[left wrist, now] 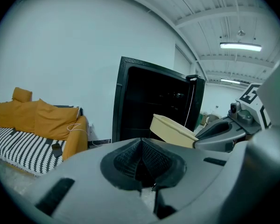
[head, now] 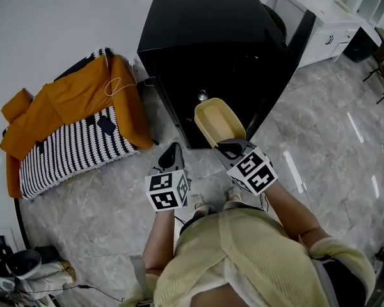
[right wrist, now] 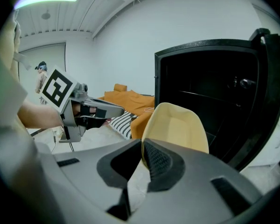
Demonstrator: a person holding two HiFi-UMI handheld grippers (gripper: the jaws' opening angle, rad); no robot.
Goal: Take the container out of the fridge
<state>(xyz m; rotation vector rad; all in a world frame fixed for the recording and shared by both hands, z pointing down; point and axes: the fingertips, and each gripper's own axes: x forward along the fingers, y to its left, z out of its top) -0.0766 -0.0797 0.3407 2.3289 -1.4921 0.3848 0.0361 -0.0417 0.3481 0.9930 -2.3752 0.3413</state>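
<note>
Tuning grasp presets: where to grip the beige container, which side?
Pinch the thin end wall of the container, one jaw inside, one outside, from the side opposite the fridge. Its open top exposes that rim; the right gripper grips there.

The person wore a pale yellow knit top (head: 256, 261). The left gripper (head: 172, 151) and right gripper (head: 232, 148) were grey-bodied. Each bore a black-and-white marker cube (head: 167, 191).

white walls, marble floor (head: 320, 171), orange sofa (head: 70, 120)

head view: the fridge (head: 211, 50) at twelve o'clock, its door (head: 294, 50) open toward two; the container (head: 219, 121) before it in the right gripper (head: 230, 147); left gripper (head: 172, 153) just beside at nine; sofa (head: 70, 117) at ten.
</note>
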